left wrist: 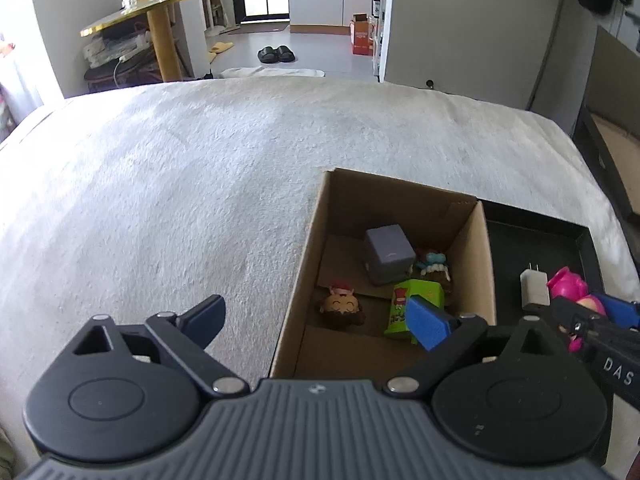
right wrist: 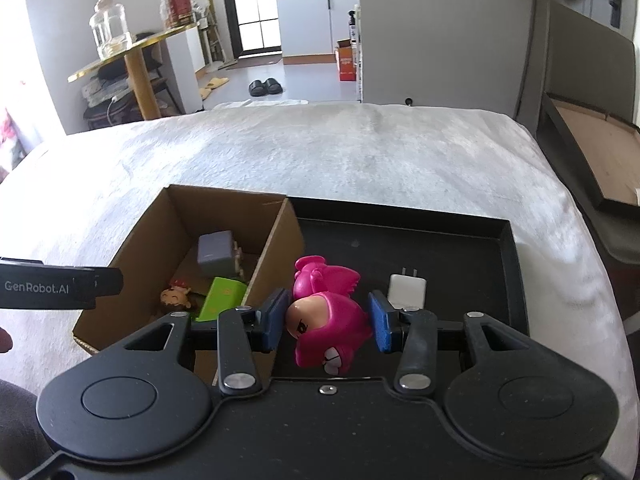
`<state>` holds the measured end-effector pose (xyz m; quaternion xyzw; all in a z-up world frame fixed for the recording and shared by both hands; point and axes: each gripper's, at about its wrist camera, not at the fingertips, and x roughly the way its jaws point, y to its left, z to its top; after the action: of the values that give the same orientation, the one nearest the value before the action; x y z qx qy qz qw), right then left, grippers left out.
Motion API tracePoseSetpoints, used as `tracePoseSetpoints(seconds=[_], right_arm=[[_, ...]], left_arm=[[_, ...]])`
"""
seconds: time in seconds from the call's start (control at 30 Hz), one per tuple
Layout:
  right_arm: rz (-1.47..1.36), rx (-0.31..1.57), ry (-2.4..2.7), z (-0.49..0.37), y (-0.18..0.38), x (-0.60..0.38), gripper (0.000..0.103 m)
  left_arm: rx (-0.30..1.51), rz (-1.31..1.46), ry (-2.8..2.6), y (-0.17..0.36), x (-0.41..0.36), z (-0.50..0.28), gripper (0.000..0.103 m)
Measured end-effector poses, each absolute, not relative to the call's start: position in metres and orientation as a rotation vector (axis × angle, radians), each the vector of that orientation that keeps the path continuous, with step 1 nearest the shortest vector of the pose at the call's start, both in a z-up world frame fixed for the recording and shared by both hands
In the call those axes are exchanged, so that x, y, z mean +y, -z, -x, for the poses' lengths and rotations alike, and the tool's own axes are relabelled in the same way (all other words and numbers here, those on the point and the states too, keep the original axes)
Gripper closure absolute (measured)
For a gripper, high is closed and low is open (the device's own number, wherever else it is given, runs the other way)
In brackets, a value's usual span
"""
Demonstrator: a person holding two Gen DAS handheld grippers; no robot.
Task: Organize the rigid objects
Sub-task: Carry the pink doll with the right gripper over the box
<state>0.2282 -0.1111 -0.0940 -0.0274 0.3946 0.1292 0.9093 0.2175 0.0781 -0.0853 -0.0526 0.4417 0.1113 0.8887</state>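
Right gripper (right wrist: 328,322): clamped on the pink toy figure (right wrist: 326,312), low centre of its view, above the black tray (right wrist: 460,232).
Left gripper (left wrist: 316,322): jaws wide apart, nothing between them.
Cardboard box (left wrist: 304,264): holds grey cube (left wrist: 388,254), green packet (left wrist: 416,304), small doll (left wrist: 342,308).
White charger (right wrist: 406,290): on the tray, right of the figure.

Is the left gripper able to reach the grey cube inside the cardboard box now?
Probably yes. The left gripper is open and holds nothing, the cardboard box has an open top, and nothing lies over the grey cube.
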Motion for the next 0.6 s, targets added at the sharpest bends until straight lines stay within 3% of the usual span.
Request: tracePoseSetpoints(seconds=[0.23,0.6], right_arm=[[0.139,0.813,-0.298,-0.233,0.090,-0.081,0.060],[0.201,0.813,-0.320,-0.239,0.094,-0.045,0.059]], left_arm=[[0.912,0.193,-0.226,0.096,0.099,-0.217,0.033],[0.934,0.286,-0.225,0.119,0.114,-0.220,0.075]])
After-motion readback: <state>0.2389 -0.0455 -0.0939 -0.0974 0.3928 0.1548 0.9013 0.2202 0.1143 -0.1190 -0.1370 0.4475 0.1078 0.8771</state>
